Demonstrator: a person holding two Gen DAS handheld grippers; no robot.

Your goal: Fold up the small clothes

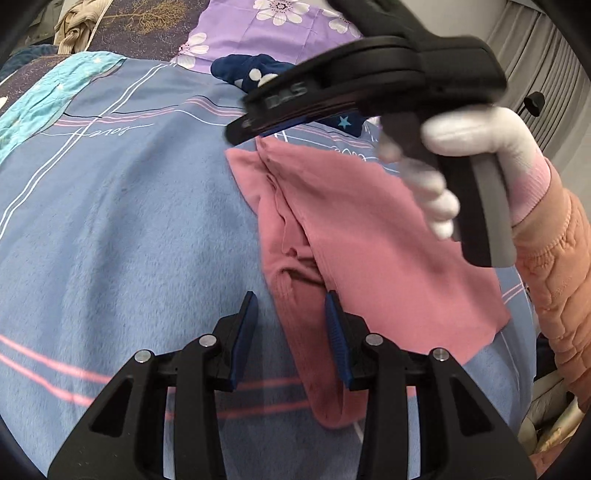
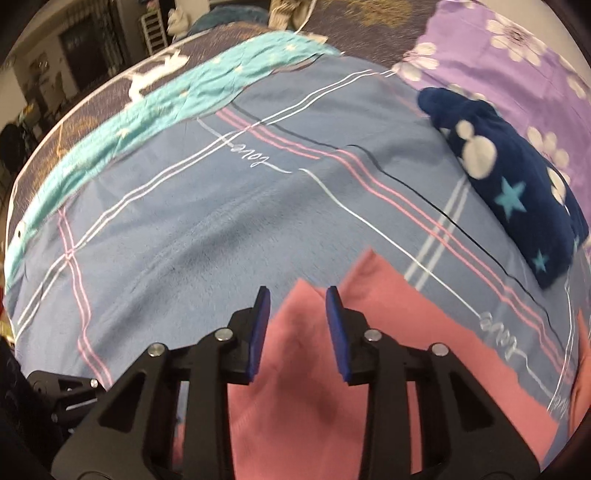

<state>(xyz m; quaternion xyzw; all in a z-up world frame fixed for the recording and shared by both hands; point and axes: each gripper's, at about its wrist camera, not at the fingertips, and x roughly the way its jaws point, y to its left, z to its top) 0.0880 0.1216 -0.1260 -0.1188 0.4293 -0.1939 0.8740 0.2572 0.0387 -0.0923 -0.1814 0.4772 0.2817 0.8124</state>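
Note:
A pink garment (image 1: 369, 236) lies spread on the blue plaid bedspread (image 1: 122, 229). In the left wrist view one narrow ribbed end of it runs toward me between the fingers of my left gripper (image 1: 291, 299). The jaws stand apart, with gaps on both sides of the cloth. My right gripper (image 1: 240, 127), held by a white-gloved hand (image 1: 480, 136), hovers over the garment's far edge. In the right wrist view, which is blurred, my right gripper (image 2: 298, 295) is open above a corner of the pink garment (image 2: 306, 369), and the pads do not press on it.
A navy fleece piece with stars and white dots (image 2: 509, 177) lies at the far right on a purple floral sheet (image 2: 517, 55). A teal cloth strip (image 2: 166, 99) runs along the bedspread's far left edge. A beige knotted cloth (image 1: 77, 29) sits beyond it.

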